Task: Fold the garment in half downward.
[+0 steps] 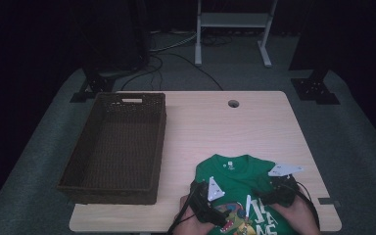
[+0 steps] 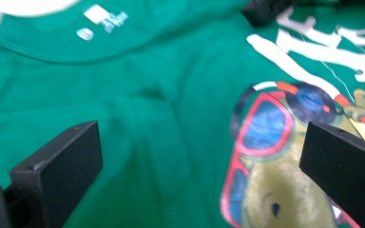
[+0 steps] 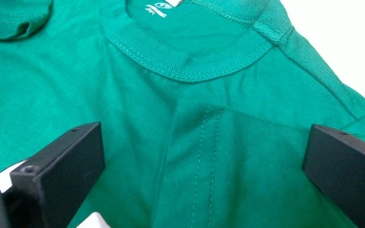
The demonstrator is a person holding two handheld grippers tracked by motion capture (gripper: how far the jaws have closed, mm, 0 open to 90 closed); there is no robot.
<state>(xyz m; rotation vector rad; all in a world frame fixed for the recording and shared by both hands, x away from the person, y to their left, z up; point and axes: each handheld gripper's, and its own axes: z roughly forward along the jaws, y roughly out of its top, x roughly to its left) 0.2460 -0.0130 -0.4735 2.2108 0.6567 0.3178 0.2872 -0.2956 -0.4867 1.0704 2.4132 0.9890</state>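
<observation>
A green T-shirt (image 1: 235, 177) with a cartoon print and white lettering lies at the table's near edge, collar pointing away from me. My left gripper (image 1: 206, 193) hovers over its left chest, jaws wide apart. In the left gripper view the shirt (image 2: 171, 109) lies below the open gripper (image 2: 202, 164), beside printed red sunglasses (image 2: 261, 128). My right gripper (image 1: 280, 188) is over the right shoulder, also open. In the right gripper view the open gripper (image 3: 204, 164) frames a folded sleeve (image 3: 218, 161) just below the collar (image 3: 190, 66).
A dark woven basket (image 1: 115, 147) stands on the left part of the wooden table (image 1: 254, 127). A cable hole (image 1: 233, 104) sits near the far edge. Beyond the table are a white stand's legs (image 1: 232, 34) and cables on the carpet.
</observation>
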